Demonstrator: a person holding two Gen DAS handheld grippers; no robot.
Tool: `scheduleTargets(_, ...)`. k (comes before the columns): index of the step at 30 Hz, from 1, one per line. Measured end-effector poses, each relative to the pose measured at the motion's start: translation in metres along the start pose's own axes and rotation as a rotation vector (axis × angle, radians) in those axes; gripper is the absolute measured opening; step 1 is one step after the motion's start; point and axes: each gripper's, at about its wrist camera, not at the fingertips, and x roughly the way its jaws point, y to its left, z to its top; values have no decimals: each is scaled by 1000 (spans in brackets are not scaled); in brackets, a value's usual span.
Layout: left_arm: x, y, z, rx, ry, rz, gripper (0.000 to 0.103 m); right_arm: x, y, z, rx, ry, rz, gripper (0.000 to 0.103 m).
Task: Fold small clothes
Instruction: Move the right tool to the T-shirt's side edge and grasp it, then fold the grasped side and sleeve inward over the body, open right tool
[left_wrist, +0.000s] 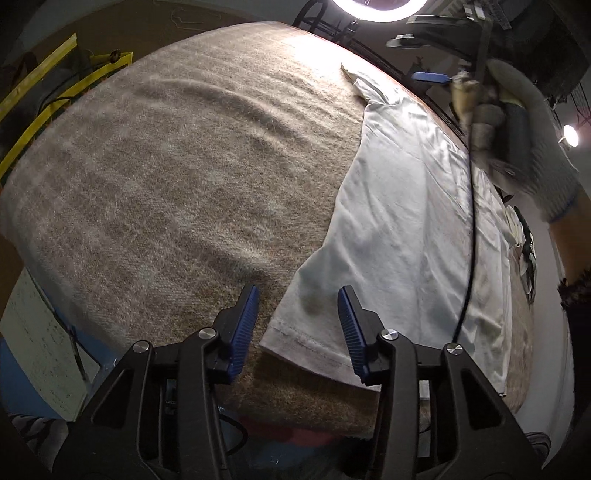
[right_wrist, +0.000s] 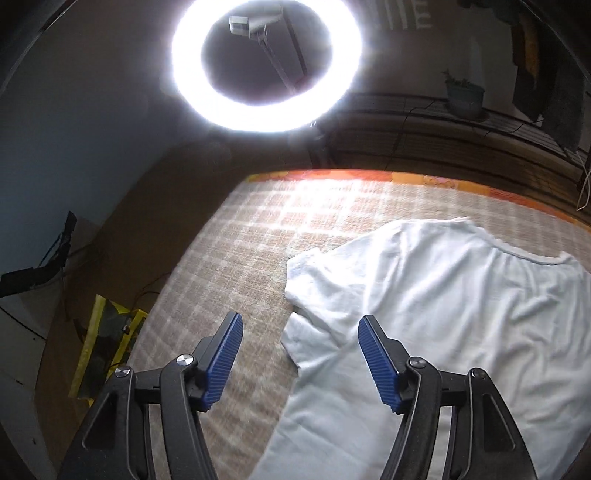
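A white T-shirt (left_wrist: 406, 206) lies flat on a beige checked blanket (left_wrist: 166, 166). My left gripper (left_wrist: 297, 295) is open and empty, with its blue pads on either side of the shirt's hemmed bottom corner (left_wrist: 295, 339), just above it. In the right wrist view the shirt (right_wrist: 443, 302) shows its neckline at the far right and a short sleeve (right_wrist: 314, 273) pointing left. My right gripper (right_wrist: 301, 325) is open and empty, hovering over the sleeve and armpit area. The right gripper also shows in the left wrist view (left_wrist: 443, 78), held by a gloved hand at the far end.
A bright ring light (right_wrist: 266, 66) stands beyond the far edge. The blanket (right_wrist: 240, 258) covers the surface, with an orange border (right_wrist: 369, 175) at the back. A black cable (left_wrist: 469, 240) hangs across the shirt. Yellow bags (right_wrist: 107, 332) lie on the floor at left. A notebook (left_wrist: 40, 350) sits lower left.
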Motion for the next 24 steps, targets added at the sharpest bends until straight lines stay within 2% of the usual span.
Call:
scheduleTargets(7, 7, -5, 4, 11, 13, -25, 25, 71, 25, 12, -72, 61, -78, 62)
scheduleTargets(9, 9, -5, 6, 19, 11, -25, 12, 84, 27, 14, -101, 70, -108, 62)
scheduleTargets(15, 10, -4, 7, 11, 15, -53, 5, 113, 28, 17, -135, 114, -154, 55)
scheduleTargets(17, 10, -6, 8, 13, 15, -60, 4, 121, 29, 15, -165, 134, -187, 49)
scheduleTargets(20, 8, -11, 9, 20, 8, -73, 3, 126, 35, 13, -223, 144, -245, 34)
scheduleTargets(22, 2, -13, 7, 31, -3, -85, 2, 125, 37, 14, -252, 144, -276, 8)
scheduleTargets(24, -2, -20, 6, 55, -22, -84, 2, 120, 36, 16, -257, 141, -280, 3)
